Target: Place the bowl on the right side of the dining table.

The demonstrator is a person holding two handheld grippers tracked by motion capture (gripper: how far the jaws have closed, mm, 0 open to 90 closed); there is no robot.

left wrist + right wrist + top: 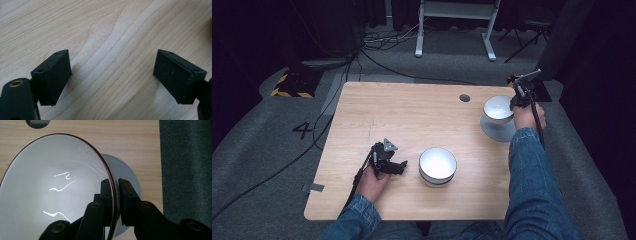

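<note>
A white bowl with a dark rim is held up at the table's right side, just above a grey round plate. My right gripper is shut on the bowl's rim, one jaw inside and one outside. A second white bowl with a dark band stands on the table near the front middle. My left gripper is open just left of that bowl, low over bare wood, with nothing between its jaws.
The wooden table has a round cable hole at the back right. Grey carpet lies past the right edge. Cables and a white desk frame stand on the floor behind.
</note>
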